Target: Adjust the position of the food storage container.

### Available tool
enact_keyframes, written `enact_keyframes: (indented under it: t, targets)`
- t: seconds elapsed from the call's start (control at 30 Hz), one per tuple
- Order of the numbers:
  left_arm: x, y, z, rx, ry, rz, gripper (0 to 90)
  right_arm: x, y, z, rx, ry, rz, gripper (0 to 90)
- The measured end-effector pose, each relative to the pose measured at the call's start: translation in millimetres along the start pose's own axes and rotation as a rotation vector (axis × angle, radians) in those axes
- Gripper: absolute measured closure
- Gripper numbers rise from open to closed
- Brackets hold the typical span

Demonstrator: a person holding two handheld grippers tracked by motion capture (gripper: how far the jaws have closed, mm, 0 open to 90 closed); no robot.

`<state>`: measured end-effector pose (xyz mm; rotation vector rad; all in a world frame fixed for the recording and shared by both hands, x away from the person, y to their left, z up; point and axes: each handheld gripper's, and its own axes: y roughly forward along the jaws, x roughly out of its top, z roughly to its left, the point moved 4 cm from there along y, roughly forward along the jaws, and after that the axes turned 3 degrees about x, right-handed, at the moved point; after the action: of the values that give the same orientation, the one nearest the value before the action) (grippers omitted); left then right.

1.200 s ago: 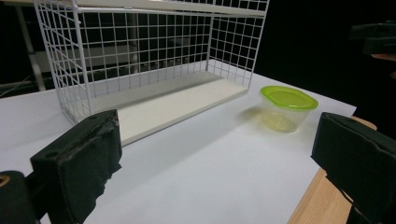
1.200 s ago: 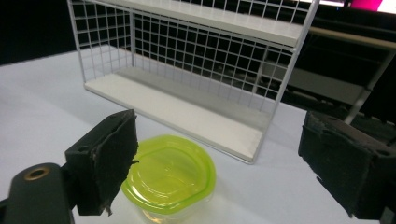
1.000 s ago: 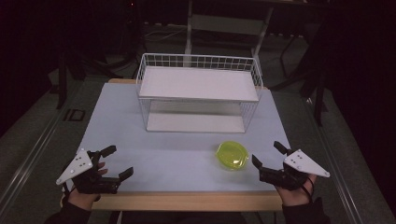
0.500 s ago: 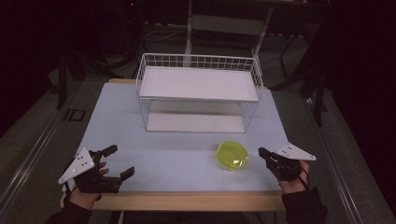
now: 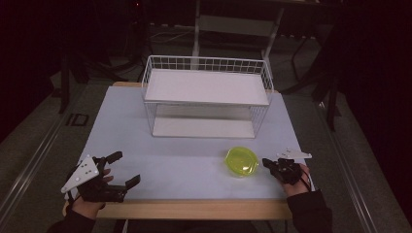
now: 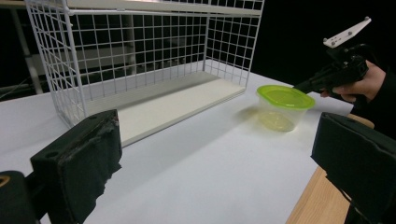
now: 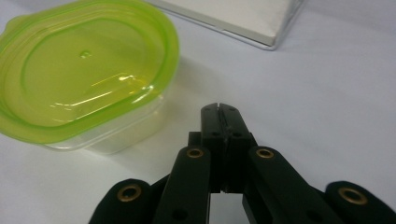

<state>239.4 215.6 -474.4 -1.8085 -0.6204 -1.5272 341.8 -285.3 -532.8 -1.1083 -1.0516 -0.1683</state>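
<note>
Near the desk's [image 5: 160,165] front right edge sits a clear plastic container with lime-green lid [image 5: 241,160], lid on, no readable label or writing. Right gripper [image 5: 268,164], jaws pressed together and empty, points at it from just beside. Left gripper [image 5: 124,169], jaws wide apart, rests at front left. White wire shelf rack [image 5: 206,97] stands behind.

The right gripper [image 5: 266,161] now sits closer to the green-lidded container [image 5: 241,161] than a second ago, having shifted in from the table's [image 5: 194,160] right edge, its tip just beside the container's right side. Its jaws, spread earlier, now press together. The left gripper [image 5: 127,169] seems to have edged slightly, though that is hard to judge.
</note>
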Motion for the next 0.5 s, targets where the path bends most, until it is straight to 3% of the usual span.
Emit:
enact_keyframes:
  t: [0.1, 0.13, 0.3, 0.5]
  targets:
    - [-0.4, 0.4, 0.4, -0.003, 0.001, 0.005, 2.3, 0.7, 2.0, 0.2, 0.003, 0.0, 0.006, 89.9]
    - [-0.7, 1.3, 0.7, -0.001, -0.002, 0.006, 2.3, 3.2, 11.3, 2.1, 0.011, -0.013, 0.034, 89.9]
    - [-0.4, 0.6, 0.8, 0.0, -0.003, 0.004, 2.3, 7.4, 25.1, 9.1, 0.033, -0.028, 0.078, 89.9]
    - [-0.1, 0.3, -0.2, -0.003, 0.002, 0.003, 2.3, 16.7, 38.7, 16.9, 0.087, -0.029, 0.078, 89.9]
